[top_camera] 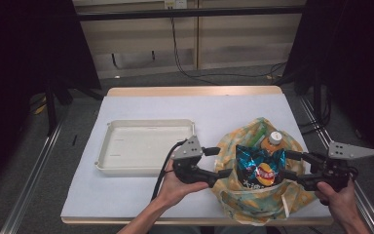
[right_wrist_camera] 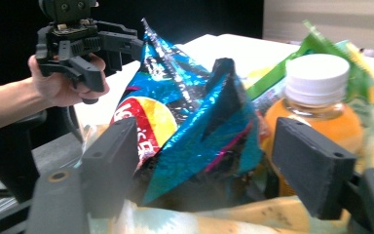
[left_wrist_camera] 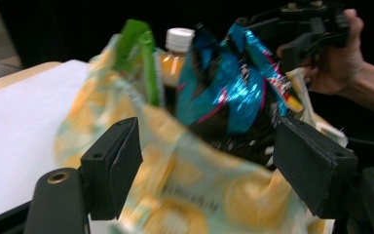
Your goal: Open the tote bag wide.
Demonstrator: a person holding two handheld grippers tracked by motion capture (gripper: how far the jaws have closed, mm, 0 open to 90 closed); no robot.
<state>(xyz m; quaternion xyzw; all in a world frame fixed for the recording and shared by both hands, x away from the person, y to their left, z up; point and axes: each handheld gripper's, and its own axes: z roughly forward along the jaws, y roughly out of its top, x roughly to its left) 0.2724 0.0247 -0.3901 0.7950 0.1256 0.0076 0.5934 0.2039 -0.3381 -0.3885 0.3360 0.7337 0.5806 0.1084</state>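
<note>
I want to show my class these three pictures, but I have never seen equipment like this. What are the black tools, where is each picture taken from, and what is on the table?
A person holds a hand-held two-jaw tool in each hand: the left gripper and the right gripper. One picture looks down from above the table; the other two come from cameras riding on each tool, looking along its black jaws.

On the table lie an empty white tray and a yellow patterned bag. In the bag stand a blue snack packet, an orange drink bottle and something green.

Both tools have open jaws. The left's stand either side of the bag's edge, the right's either side of the packet; neither clearly presses yet.
</note>
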